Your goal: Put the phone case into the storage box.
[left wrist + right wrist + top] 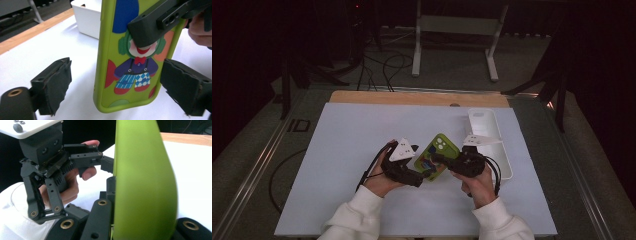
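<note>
The right gripper (443,161) holds a green phone case (437,155) off the bench (347,150), its jaws clamped across the case's printed back, as the left gripper view shows. In the right gripper view the case stands edge-on between those jaws, pinched tight.

The left gripper (117,87) has its jaws spread wide, one on each side of the case's lower end, neither pad touching it. The case hangs between them, nearer the right-hand pad.

A white tray (492,132) sits on the bench just beyond the right gripper.

The risks, as I judge them: the case is soft, so the single pinch could let it bow or twist. If the left jaws close off-centre, they may push the lower end sideways and lever it out of the right jaws. If the right gripper lets go before the left jaws have closed, the case drops to the bench.
</note>
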### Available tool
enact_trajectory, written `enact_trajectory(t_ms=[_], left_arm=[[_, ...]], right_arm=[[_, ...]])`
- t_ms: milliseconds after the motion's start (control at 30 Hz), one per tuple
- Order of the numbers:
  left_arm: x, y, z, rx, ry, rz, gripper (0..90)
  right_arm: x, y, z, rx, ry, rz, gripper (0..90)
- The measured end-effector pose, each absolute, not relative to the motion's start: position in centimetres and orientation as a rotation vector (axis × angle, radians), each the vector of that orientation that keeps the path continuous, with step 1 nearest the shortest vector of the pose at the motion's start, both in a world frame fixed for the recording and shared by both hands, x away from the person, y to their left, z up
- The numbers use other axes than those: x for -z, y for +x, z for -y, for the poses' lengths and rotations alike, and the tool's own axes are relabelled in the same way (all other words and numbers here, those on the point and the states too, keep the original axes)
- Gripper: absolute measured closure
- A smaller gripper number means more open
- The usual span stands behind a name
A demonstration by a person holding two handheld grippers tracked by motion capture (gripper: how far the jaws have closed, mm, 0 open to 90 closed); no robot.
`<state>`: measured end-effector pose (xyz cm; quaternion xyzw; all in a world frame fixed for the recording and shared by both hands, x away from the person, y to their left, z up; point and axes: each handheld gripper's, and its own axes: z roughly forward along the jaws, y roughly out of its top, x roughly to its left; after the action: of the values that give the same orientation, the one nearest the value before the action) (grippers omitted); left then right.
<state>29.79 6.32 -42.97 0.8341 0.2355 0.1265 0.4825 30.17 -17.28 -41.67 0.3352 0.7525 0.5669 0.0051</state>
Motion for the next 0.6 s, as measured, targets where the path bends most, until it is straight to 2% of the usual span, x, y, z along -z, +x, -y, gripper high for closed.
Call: enact_trajectory(t_ms=[33, 433, 600], left_arm=[[42.99, 29.81, -6.33, -0.298, 2.034, -0.573, 14.8], [43.45, 29.88, -6.61, -0.205, 2.037, -0.545, 15.2], [43.75, 29.91, -6.66, -0.153, 2.05, -0.517, 18.3]], right_arm=[[41.62, 30.14, 17.37, -1.78, 1.041, -2.36, 88.5], [41.11, 29.91, 17.4, -1.799, 0.934, -2.394, 88.5], [40.81, 29.77, 17.18, -1.818, 0.871, -2.413, 88.5]])
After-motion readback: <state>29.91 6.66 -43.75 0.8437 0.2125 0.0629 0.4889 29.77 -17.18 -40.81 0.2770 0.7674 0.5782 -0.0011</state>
